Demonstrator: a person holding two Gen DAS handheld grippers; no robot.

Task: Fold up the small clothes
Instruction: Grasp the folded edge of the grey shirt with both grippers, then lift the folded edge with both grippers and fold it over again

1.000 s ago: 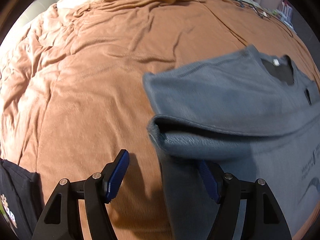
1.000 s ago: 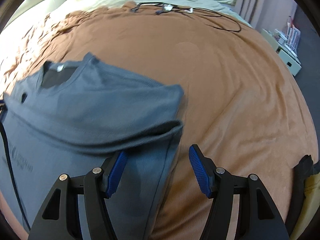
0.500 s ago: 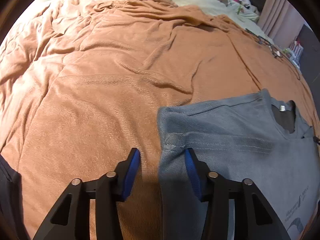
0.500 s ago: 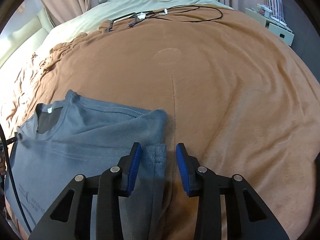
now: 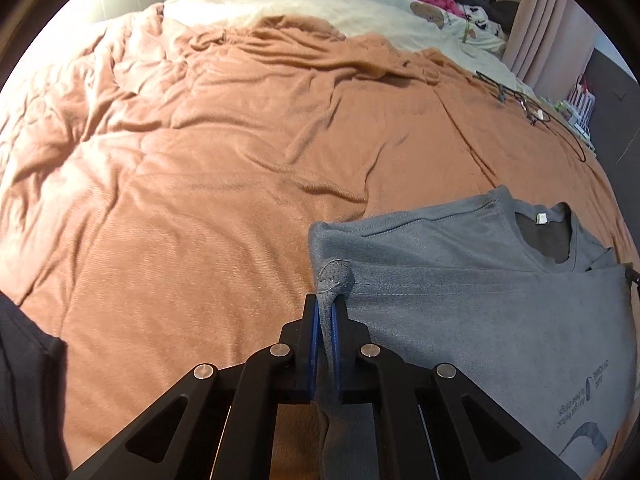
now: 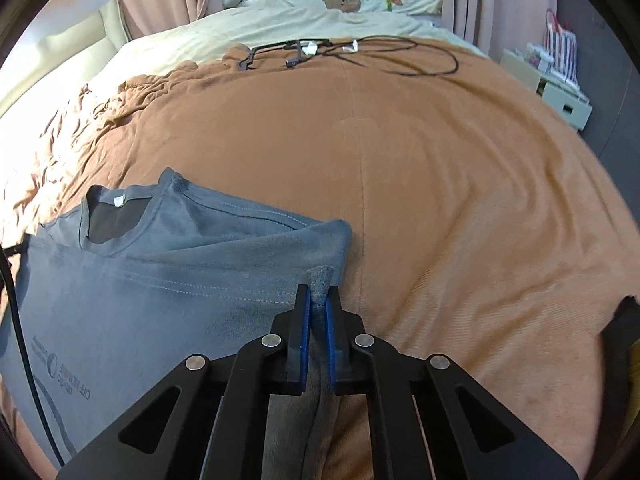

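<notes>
Both jaws pinch one grey T-shirt (image 5: 480, 312) at two corners.

Right gripper (image 6: 317, 312) is clamped on a bunched corner of the grey t-shirt (image 6: 160, 280), blue pads pressed against the fabric on both sides. Shirt lies folded on the brown blanket (image 6: 440, 200) toward the bed's left side, neckline with white tag facing the far end. Black cables (image 6: 380, 52) lie along the blanket's far edge.
</notes>
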